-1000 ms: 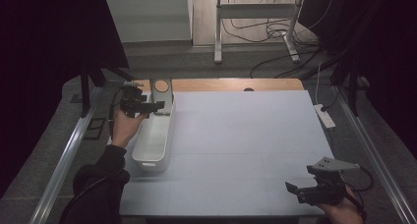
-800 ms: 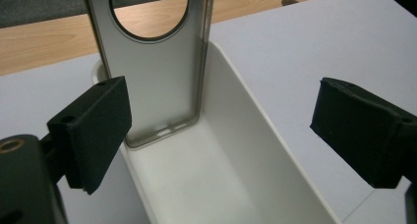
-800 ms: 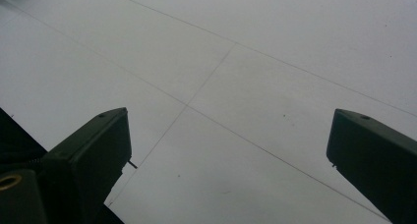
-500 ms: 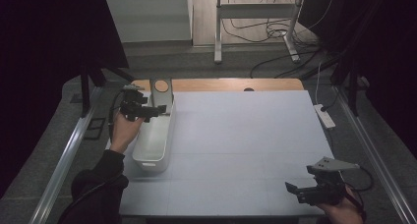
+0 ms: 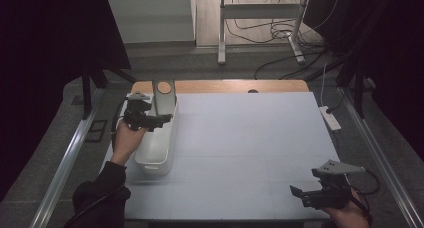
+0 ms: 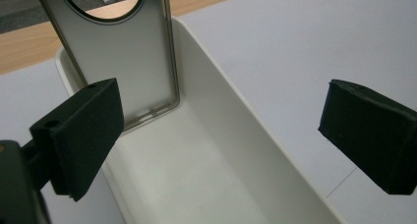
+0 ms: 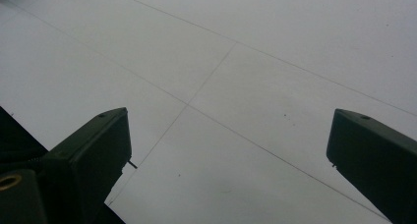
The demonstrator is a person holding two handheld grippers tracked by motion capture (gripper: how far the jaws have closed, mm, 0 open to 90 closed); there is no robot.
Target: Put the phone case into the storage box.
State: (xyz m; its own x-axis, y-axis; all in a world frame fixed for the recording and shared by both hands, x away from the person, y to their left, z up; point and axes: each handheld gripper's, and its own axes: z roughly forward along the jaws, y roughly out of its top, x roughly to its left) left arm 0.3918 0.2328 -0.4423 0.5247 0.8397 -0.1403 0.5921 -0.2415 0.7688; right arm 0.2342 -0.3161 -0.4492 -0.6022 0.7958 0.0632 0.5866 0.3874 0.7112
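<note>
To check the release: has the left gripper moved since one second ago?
Yes. In the high view the left gripper has drawn back slightly from the grey plate in the white bin, toward the bin's left rim; its jaws have just been opening, nothing between them.

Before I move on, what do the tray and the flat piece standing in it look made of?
White tray: looks like moulded plastic, smooth with a soft sheen and rounded rim. Flat plate with a round hole: probably brushed metal, grey satin face and a brighter edge; coated plastic cannot be ruled out.
</note>
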